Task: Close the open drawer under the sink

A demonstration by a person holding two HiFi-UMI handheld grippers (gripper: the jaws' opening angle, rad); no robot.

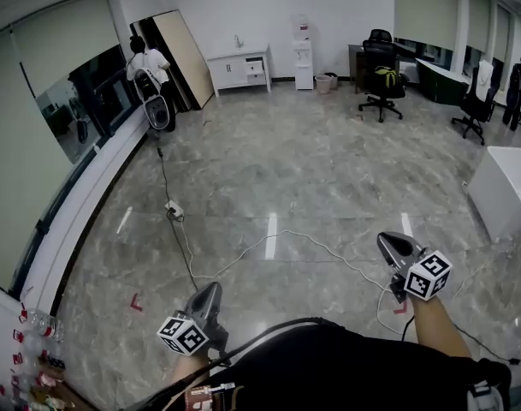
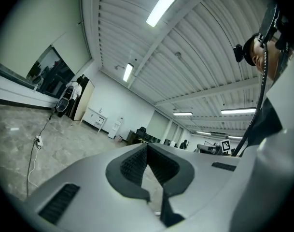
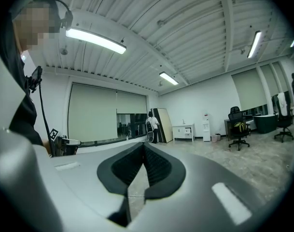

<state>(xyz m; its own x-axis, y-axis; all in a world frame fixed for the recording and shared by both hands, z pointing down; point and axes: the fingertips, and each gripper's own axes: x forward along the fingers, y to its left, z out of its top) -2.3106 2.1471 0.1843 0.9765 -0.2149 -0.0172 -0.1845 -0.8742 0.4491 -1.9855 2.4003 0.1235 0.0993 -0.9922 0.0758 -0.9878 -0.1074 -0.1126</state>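
Drawer (image 1: pixel 257 67) appears to stand out a little from the white sink cabinet (image 1: pixel 234 68) at the far wall. In the head view it lies well ahead of both tools, across the floor. The left gripper (image 1: pixel 212 291) and right gripper (image 1: pixel 390 243) are held low near the person's body, pointing toward that wall. A cable (image 1: pixel 311 242) snakes over the floor just ahead of them.

In the left gripper view, the left gripper (image 2: pixel 147 147) has its jaws pressed together at the tips with nothing between them. The sink cabinet (image 2: pixel 96 118) sits far ahead, to the left of the tips, too small to show the drawer.

In the right gripper view, the right gripper (image 3: pixel 143 145) is likewise closed and empty. The drawer (image 3: pixel 187 130) shows small, far ahead and to the right of the tips.

The step in hand looks like the approach. It should go best by walking up clear of the cable. The closed jaws can then be set flat on the middle of the drawer front and pushed straight in so it does not skew.
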